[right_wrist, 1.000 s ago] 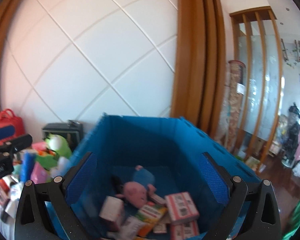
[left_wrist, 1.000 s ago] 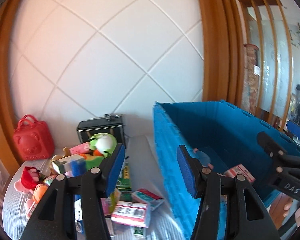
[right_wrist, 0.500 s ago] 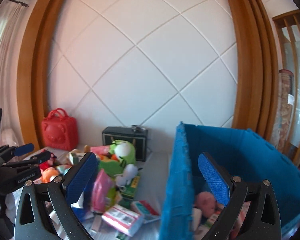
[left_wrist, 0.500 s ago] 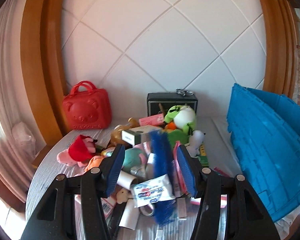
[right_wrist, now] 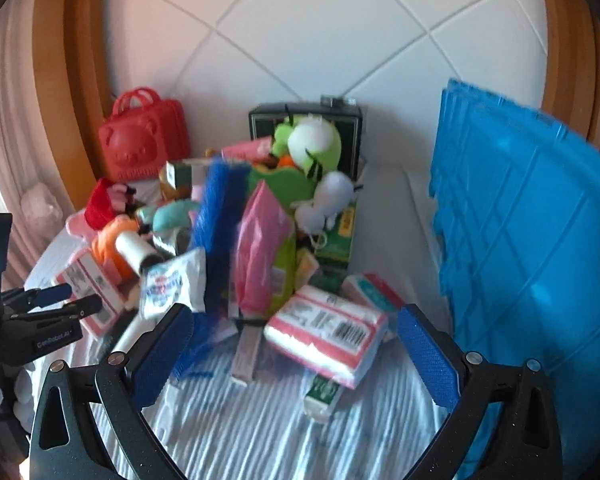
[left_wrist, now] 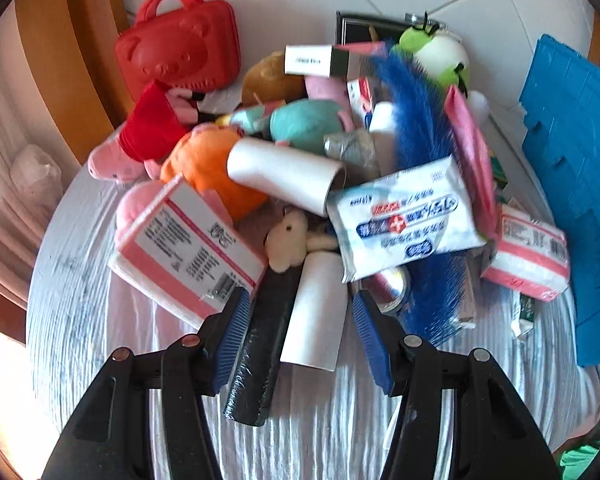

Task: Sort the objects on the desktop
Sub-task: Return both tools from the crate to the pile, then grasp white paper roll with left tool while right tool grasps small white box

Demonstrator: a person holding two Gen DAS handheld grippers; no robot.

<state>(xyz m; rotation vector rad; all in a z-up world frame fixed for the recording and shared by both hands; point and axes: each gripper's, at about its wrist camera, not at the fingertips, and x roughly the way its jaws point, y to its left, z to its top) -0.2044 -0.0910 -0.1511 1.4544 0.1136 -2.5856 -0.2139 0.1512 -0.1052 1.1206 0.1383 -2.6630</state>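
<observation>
Left wrist: gripper [left_wrist: 300, 328] agape around rolls [left_wrist: 288, 320].

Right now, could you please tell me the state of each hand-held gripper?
Left hand-held gripper: open, holding nothing.
Right hand-held gripper: open, holding nothing.

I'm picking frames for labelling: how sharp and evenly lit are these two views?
Left wrist view: mild motion blur, wipes pack print smeared, overexposed glow at lower left. Right wrist view: blurrier, blue feather duster and blue crate edges streaked; both fisheye-bent.
</observation>
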